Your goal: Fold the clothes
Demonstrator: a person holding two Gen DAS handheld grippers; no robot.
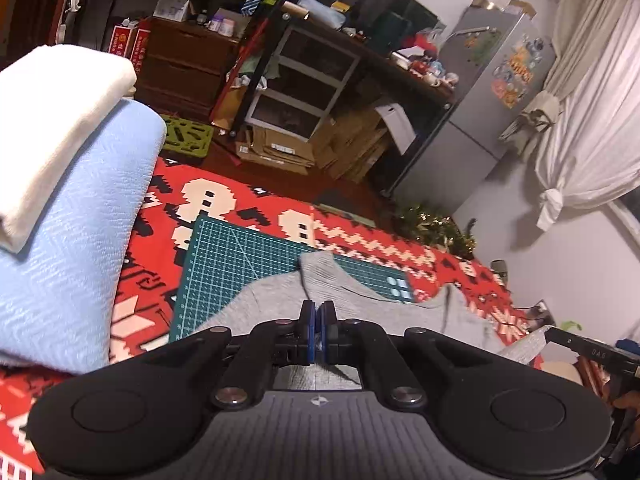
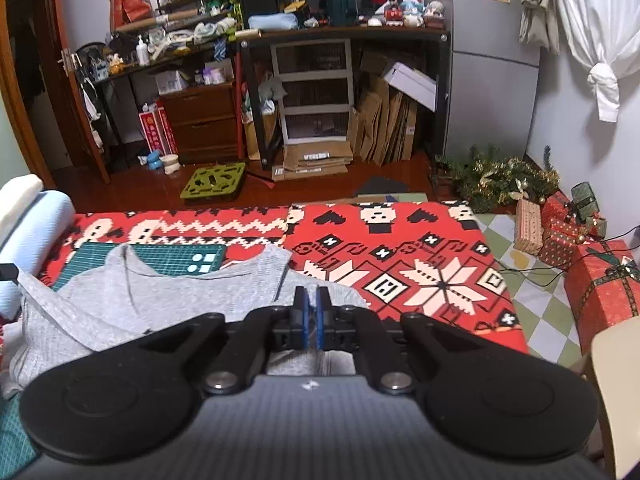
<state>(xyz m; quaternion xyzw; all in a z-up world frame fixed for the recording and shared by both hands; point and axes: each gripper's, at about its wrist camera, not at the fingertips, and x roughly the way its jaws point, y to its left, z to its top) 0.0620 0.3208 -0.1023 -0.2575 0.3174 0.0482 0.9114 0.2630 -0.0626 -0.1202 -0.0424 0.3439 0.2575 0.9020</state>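
Observation:
A grey sleeveless top (image 1: 280,304) lies spread over a green cutting mat (image 1: 224,272) and a red patterned blanket (image 1: 248,200). My left gripper (image 1: 319,312) is shut, its blue pads pinching the near edge of the top. In the right wrist view the same grey top (image 2: 120,300) stretches to the left, and my right gripper (image 2: 311,300) is shut on its near edge too. Each gripper's tip shows in the other's view with a lifted corner of grey cloth: the right gripper (image 1: 576,342) and the left gripper (image 2: 8,270). The pinched hem itself is hidden behind the fingers.
A folded light blue cloth (image 1: 72,240) with a folded white one (image 1: 52,120) on top sits at the left of the blanket. Red gift boxes (image 2: 600,280) and a tinsel garland (image 2: 500,180) stand at the right. Cluttered shelves (image 2: 344,40), cardboard and a fridge (image 1: 480,100) line the back.

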